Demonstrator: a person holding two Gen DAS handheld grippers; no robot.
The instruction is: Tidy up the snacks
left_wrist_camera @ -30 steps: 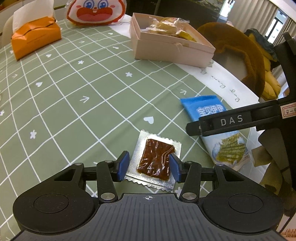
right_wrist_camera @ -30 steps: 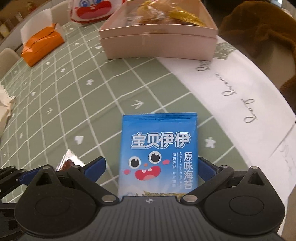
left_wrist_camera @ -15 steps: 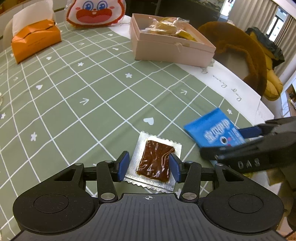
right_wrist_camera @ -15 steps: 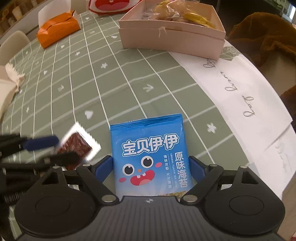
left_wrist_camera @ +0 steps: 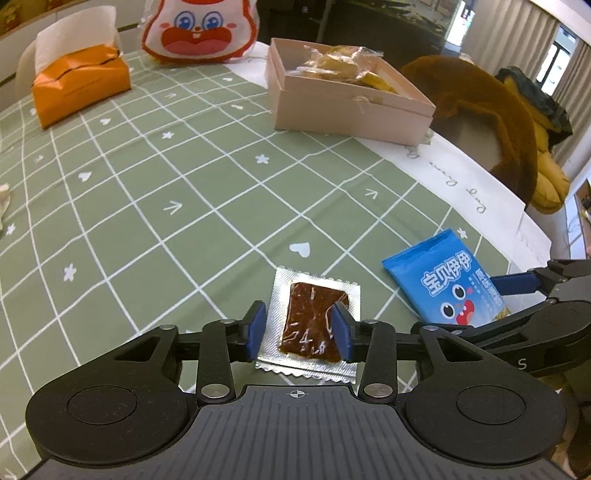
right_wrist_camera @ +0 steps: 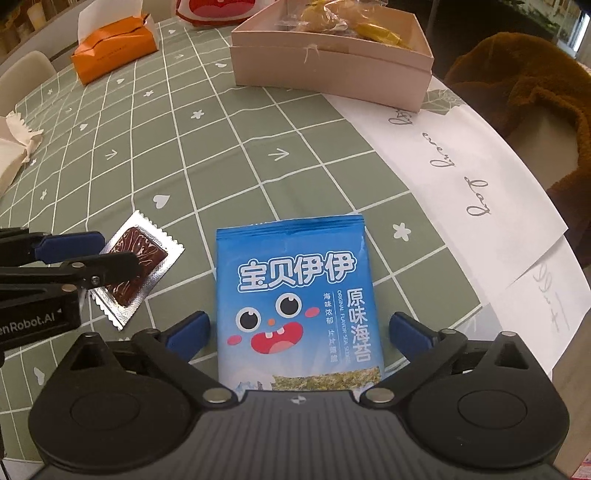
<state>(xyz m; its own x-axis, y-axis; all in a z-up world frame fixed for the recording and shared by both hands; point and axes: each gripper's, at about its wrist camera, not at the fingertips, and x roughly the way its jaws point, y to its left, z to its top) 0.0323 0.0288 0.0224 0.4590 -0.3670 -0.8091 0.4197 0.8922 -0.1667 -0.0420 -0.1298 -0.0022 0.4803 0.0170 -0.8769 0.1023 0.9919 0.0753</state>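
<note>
A brown snack in a clear and silver wrapper lies on the green checked tablecloth. My left gripper is open, its blue pads on either side of the wrapper. A blue seaweed packet lies flat between the open fingers of my right gripper; the pads stand apart from its edges. The packet and the right gripper also show at the right of the left wrist view. The wrapped snack and the left gripper show at the left of the right wrist view.
A pink open box with wrapped snacks stands at the far side. An orange tissue box and a cartoon squirrel bag stand at the back left. A brown plush sits off the table's right edge. White paper covers the right side.
My right gripper has drawn back and swung to face the box, and the blue packet has shifted and turned between its fingers. My left gripper stays around the brown snack.
</note>
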